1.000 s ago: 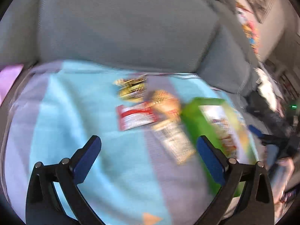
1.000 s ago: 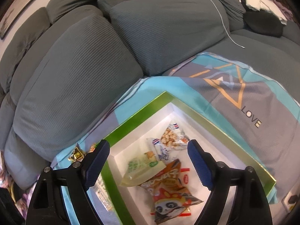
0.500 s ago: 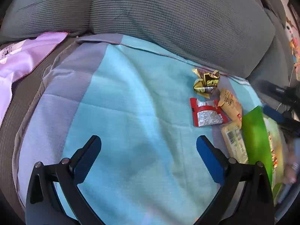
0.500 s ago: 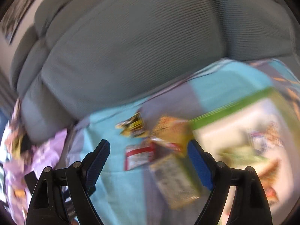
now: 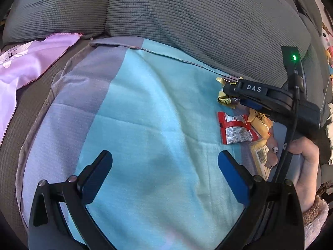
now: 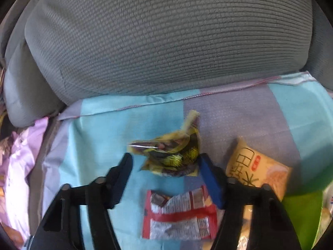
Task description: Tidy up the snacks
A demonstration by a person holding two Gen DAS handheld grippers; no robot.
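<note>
- On my left wrist view, a lilac cloth (image 5: 31, 66) lies at nine o'clock on the grey sofa (image 5: 187, 20).
- My left tool (image 5: 165, 171) hangs wide open over the blue blanket (image 5: 145, 125), with nothing between its pads.
- At three o'clock of that view my right tool (image 5: 233, 95) reaches down onto the yellow wrapper (image 5: 223, 101), a hand (image 5: 306, 166) gripping its handle.
- On my right wrist view the right tool's jaws are closing around the yellow wrapper (image 6: 174, 156); the blue pad touches its edge, the other stands just clear.
- The red packet (image 6: 179, 216) lies at six o'clock of the wrapper.
- The pale yellow snack bag (image 6: 258, 168) sits at three o'clock, beside the green box (image 6: 301, 210).
</note>
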